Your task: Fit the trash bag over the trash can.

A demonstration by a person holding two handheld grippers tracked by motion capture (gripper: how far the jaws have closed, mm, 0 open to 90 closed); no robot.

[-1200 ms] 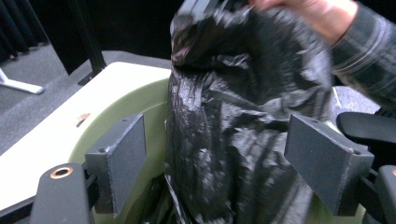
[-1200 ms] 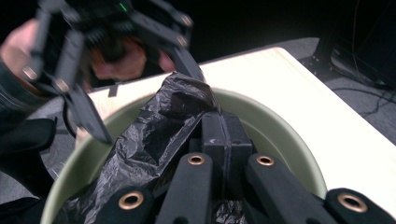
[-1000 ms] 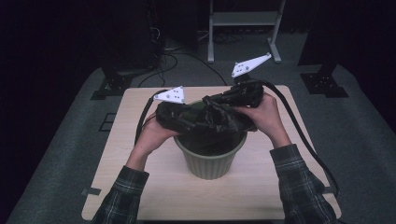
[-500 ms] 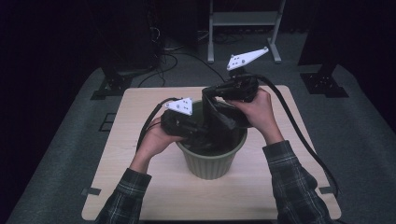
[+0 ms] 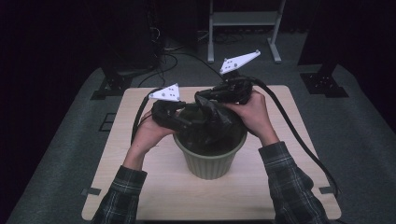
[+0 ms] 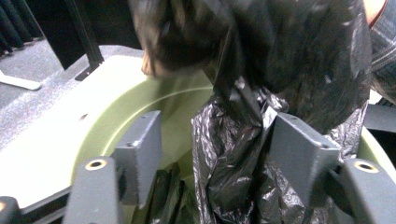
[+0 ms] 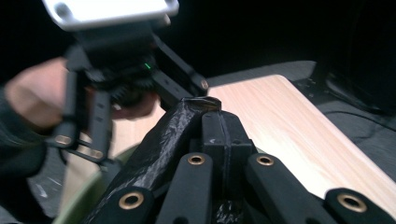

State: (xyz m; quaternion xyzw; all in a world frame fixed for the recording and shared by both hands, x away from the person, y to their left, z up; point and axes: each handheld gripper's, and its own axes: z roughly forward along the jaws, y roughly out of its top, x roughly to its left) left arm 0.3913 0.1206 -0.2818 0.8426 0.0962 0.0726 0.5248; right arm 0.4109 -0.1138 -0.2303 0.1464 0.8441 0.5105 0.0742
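Note:
A green pot point(image 5: 210, 161) stands mid-table with a crumpled black plastic bag point(image 5: 212, 119) in its mouth. My right gripper point(image 5: 205, 99) comes from the right, shut on a fold of the bag's edge; in the right gripper view the jaws point(image 7: 217, 126) meet with black film point(image 7: 163, 140) pinched beside them. My left gripper point(image 5: 189, 122) reaches in from the left over the rim. Its jaws have just been opening and stand apart point(image 6: 219, 158). The bag point(image 6: 238, 154) hangs between them against the right pad point(image 6: 299, 158), and the pot's inner wall point(image 6: 177, 116) lies behind.
The pot sits on a light wooden table point(image 5: 154, 186) over grey carpet. Thick cables point(image 5: 299, 135) trail from both grippers across the table's sides. A pale metal stand point(image 5: 243, 18) and dark stand feet point(image 5: 114, 84) are on the floor behind.
The right gripper has risen and drawn the bag's edge up and back from the pot. The left gripper's jaws have come apart beside the bag.

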